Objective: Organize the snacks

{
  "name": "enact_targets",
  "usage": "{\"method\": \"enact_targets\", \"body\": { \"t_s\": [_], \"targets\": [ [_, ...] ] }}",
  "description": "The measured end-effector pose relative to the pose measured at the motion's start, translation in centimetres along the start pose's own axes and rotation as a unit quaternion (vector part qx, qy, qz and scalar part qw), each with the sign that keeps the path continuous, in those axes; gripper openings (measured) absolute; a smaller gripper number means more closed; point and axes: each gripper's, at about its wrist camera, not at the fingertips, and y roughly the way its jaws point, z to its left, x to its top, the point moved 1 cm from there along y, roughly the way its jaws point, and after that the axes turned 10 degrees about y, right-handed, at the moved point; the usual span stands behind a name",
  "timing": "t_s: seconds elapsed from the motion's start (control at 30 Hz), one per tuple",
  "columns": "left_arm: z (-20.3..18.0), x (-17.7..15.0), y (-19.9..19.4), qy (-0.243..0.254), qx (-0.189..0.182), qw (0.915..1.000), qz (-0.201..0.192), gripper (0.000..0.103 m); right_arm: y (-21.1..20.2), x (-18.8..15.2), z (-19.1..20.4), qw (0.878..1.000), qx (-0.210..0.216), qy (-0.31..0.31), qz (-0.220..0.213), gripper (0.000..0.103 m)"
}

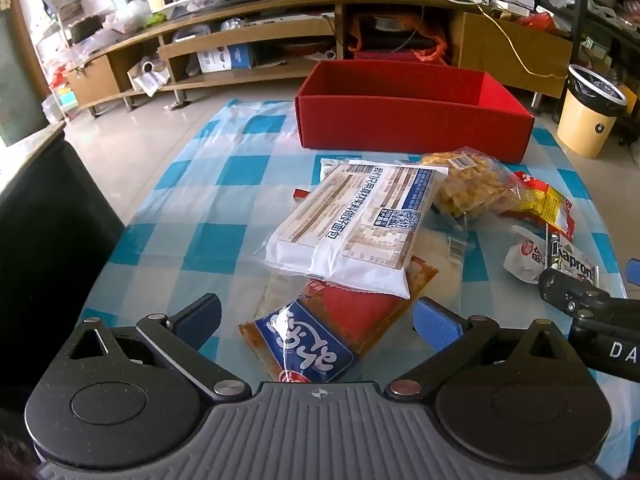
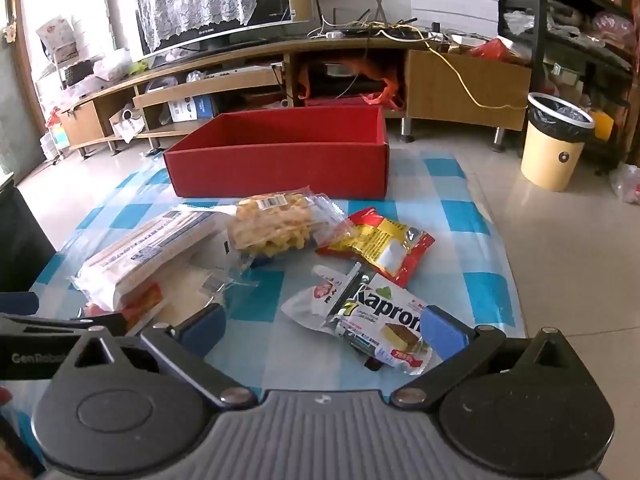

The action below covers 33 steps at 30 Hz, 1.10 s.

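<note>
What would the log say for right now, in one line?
left gripper: open, over blue-red packet | right gripper: open, by Kapron wafer pack | red box: no snacks visible | snacks: on table

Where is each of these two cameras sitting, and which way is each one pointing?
Left wrist: rides on the left gripper, looking forward over the snack pile toward the red box; its open fingers show, with the right gripper at the right edge.
Right wrist: rides on the right gripper, facing the Kapron wafer pack and the box; open fingers show, the left gripper at the left edge.
Shared: red box, white bread pack, checkered cloth, yellow bin.
</note>
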Motion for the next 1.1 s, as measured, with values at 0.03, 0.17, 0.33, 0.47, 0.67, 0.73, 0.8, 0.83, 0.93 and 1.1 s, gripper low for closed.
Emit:
{"method": "enact_targets", "body": {
  "t_s": [0.03,0.17,0.33,0.47,0.67,0.73,0.8,0.83,0.93,1.1],
  "targets": [
    [-0.07,-0.02,-0.03,0.000,0.000,1.0000,0.000,0.103,-0.02,0.02,-0.08,1.000,0.000,-0.001,0.000,0.101],
    [-0.07,0.09,-0.05,0.000,0.001,1.0000,0.001,0.103,0.02,0.00,0.05,1.000,-0.001,-0.003,0.000,0.101],
    [0.00,0.17,-0.12,0.001,0.001,1.0000,0.000,0.103,0.08,0.03,0.17,1.000,-0.001,-0.003,0.002,0.101],
    [0.08,0.22,-0.18,0.000,-0.001,1.0000,0.000,0.103,0.15,0.05,0.02,1.000,0.000,-0.003,0.002,0.101],
    [-0.04,0.32,-0.13,0.001,0.001,1.0000,0.000,0.103,0.16,-0.01,-0.03,1.000,0.002,-0.003,0.006,0.101],
    [-0.04,0.27,-0.14,0.002,0.000,1.0000,0.000,0.103,0.19,-0.08,-0.05,1.000,0.002,-0.004,0.007,0.101],
    [-0.07,0.22,-0.21,0.004,0.000,1.0000,0.000,0.103,0.17,-0.12,-0.04,1.000,0.003,-0.003,0.010,0.101],
    [-0.07,0.22,-0.21,0.004,0.000,1.0000,0.000,0.103,0.18,-0.11,-0.02,1.000,0.002,-0.004,0.010,0.101],
    [-0.15,0.22,-0.25,0.004,0.000,1.0000,-0.001,0.103,0.27,-0.15,0.07,1.000,0.000,-0.008,0.012,0.101],
    [-0.25,0.19,-0.26,0.003,-0.001,1.0000,-0.003,0.103,0.35,-0.18,0.12,1.000,0.002,-0.006,0.018,0.101]
  ]
}}
